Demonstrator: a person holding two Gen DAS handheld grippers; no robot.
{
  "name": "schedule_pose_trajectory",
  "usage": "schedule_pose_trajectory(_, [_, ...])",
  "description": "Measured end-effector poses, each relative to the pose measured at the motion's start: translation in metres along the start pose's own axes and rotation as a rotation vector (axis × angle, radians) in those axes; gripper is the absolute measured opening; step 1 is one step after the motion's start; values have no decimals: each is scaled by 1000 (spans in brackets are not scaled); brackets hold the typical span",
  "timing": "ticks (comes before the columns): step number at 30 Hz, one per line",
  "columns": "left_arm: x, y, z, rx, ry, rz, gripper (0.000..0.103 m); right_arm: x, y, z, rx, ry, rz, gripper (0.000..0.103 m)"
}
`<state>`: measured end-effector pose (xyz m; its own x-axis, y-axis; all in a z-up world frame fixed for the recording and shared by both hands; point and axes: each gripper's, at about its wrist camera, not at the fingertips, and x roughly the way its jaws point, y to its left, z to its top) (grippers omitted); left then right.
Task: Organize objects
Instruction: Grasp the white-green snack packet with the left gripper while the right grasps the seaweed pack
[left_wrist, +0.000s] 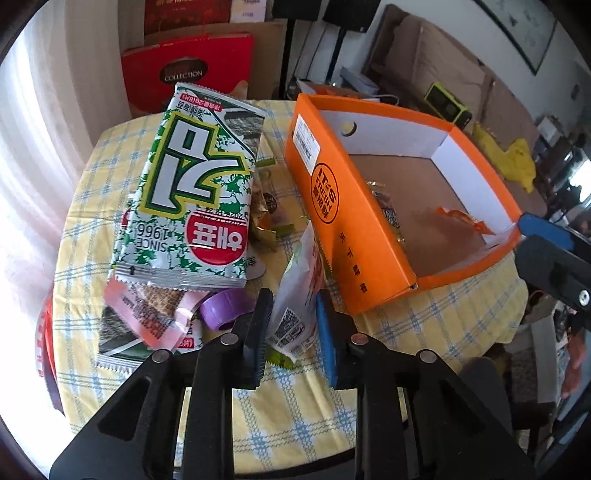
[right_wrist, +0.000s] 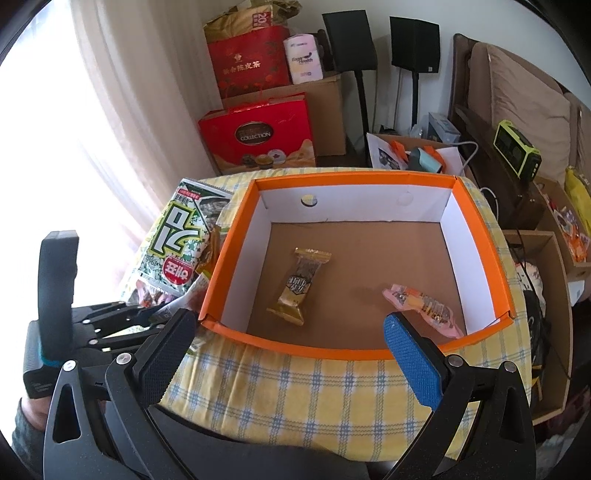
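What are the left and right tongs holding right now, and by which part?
Left tongs straddle the bottom edge of a white snack packet; whether they pinch it cannot be told. Right tongs are wide open, holding nothing.

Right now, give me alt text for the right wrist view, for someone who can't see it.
An open orange box sits on a yellow checked tablecloth, holding a gold-wrapped snack and a pink-wrapped snack. The right gripper hangs open at its near edge. To the left, a green seaweed packet leans outside the box, with the left gripper below it.
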<state>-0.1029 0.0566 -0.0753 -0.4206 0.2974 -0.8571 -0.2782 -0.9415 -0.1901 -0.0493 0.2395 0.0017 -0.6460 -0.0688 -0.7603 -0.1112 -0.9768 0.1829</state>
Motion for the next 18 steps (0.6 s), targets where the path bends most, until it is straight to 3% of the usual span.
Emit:
schedule_pose_trajectory(2, [-1,2,0,-21,-2,-30,13,0,0,0,-2,0,6,102])
schedule_pose_trajectory(7, [-15,7,-3,-36,-33,1,12,-3,2,1,-9,-3,4,100])
schedule_pose_trajectory(18, [-81,41,-6,-115,-153,-24,12,-3,17,10,-39,-5,29,96])
